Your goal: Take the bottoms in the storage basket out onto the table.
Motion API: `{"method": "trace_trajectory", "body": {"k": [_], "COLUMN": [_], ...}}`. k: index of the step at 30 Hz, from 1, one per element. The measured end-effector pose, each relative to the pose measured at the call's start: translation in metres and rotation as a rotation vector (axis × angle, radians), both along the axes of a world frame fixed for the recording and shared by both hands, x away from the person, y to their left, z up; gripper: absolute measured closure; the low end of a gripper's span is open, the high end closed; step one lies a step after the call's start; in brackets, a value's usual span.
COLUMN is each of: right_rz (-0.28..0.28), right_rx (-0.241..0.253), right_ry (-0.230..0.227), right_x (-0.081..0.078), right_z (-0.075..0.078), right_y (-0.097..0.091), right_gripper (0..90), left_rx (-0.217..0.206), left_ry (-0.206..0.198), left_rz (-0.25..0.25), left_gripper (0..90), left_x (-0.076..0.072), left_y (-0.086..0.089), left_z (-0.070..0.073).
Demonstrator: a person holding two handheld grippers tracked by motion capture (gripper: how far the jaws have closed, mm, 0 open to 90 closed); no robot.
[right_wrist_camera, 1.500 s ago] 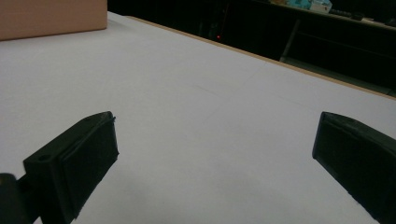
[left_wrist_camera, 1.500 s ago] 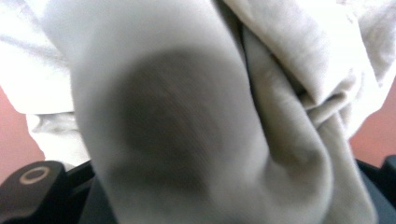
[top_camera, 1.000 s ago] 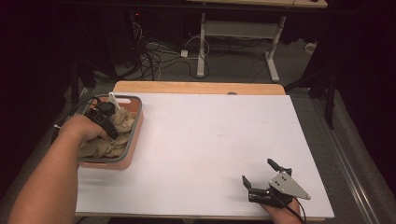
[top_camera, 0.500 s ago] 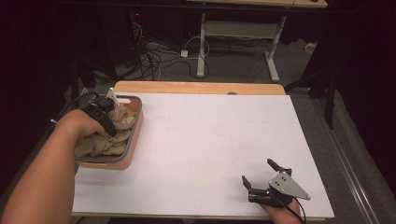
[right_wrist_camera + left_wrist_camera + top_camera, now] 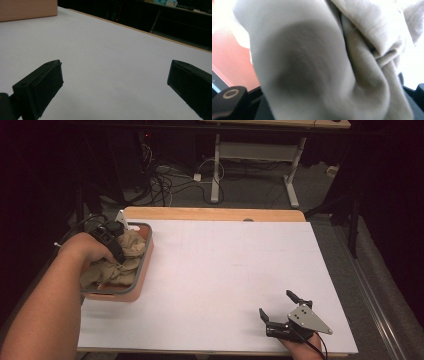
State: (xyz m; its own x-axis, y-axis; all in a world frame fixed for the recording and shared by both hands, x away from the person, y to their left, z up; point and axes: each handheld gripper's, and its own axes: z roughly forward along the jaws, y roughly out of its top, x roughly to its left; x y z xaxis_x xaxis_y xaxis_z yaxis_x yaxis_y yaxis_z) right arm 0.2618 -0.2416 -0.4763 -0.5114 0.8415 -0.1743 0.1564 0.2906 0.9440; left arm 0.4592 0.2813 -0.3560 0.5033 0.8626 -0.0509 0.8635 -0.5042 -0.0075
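A crumpled beige cloth (image 5: 131, 245) lies in a salmon bin with a grey rim (image 5: 143, 270) at the table's left edge. My left gripper (image 5: 119, 256) reaches down into the bin and is shut on a fold of that cloth. In the left gripper view the cloth (image 5: 317, 62) bulges right in front of the lens and covers the jaw tips. My right gripper (image 5: 276, 303) rests near the front right edge of the white table, its jaws spread wide. In the right gripper view the right gripper (image 5: 115, 72) has nothing between its pads.
The white table top (image 5: 225, 265) stretches between the two hands, with a wooden strip (image 5: 215, 213) along its far edge. The bin's side (image 5: 27, 8) appears at the top left of the right gripper view. Beyond the table are cables and desk legs (image 5: 216, 175) on the floor.
My left hand has risen slightly over the bin, drawing the gripped cloth up with it. The right gripper has stayed where it was.
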Motion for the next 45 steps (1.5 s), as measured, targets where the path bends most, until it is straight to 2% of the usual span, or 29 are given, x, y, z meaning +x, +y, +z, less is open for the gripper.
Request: {"method": "trace_trajectory", "body": {"k": [18,33,45], "right_rz": [0.006,0.007,0.0], "right_rx": [0.001,0.003,0.01], "right_ry": [0.0,0.0,-0.004], "right_x": [0.0,-0.001,-0.003], "right_z": [0.0,0.001,0.002], "right_y": [0.0,0.0,0.001], "right_gripper": [0.9,0.8,0.9], "left_rx": [0.011,-0.01,-0.028], "left_ry": [-0.014,-0.032,-0.062], "left_rz": [-0.023,-0.044,-0.068], "left_gripper": [56.7,56.6,56.6], "left_x": [-0.001,-0.007,-0.015], "left_y": [-0.007,-0.017,-0.029], "left_z": [0.028,0.062,0.087]}}
